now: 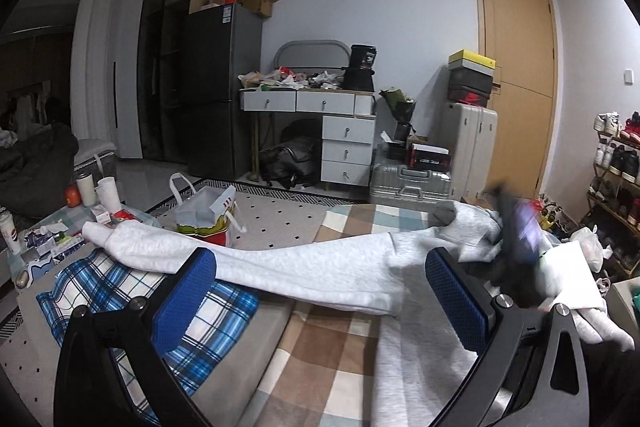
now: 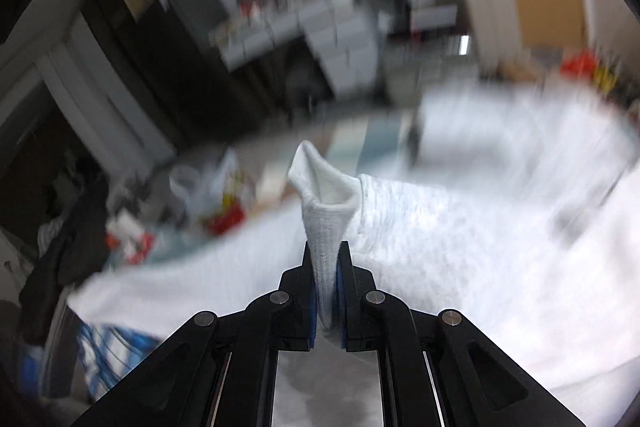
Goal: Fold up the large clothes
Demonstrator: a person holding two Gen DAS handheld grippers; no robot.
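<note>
**Sweatshirt spread on bed, cuff pinched by right gripper**

Sweatshirt [image 1: 304, 267], light grey and large, lies across a bed [image 1: 320, 367] covered by a brown, beige and blue checked sheet. One sleeve extends toward the left of the left wrist view, its cuff end resting over a blue plaid pillow [image 1: 120, 291]. The body and hood area lie bunched toward the right side of the bed.

Left gripper [image 1: 320, 291]: fingers [image 1: 184, 299] spread wide apart, blue pads facing each other, with nothing pinched between them. The sleeve passes beyond the fingertips; contact cannot be confirmed.

Right gripper [image 2: 327, 267]: fingers [image 2: 306, 283] pressed together on a ribbed cuff [image 2: 324, 195] of the sweatshirt. The cuff stands up out of the fingertips and flares open at its top. The rest of the garment [image 2: 460, 247] lies beneath and to the right of it, heavily blurred. In the left wrist view the right gripper [image 1: 516, 235] appears only as a dark blurred shape above the bunched fabric at right.

Surroundings: a red and white paper bag [image 1: 208, 215] stands on the floor beyond the bed, and a white drawer desk [image 1: 316, 131] stands against the far wall.
</note>
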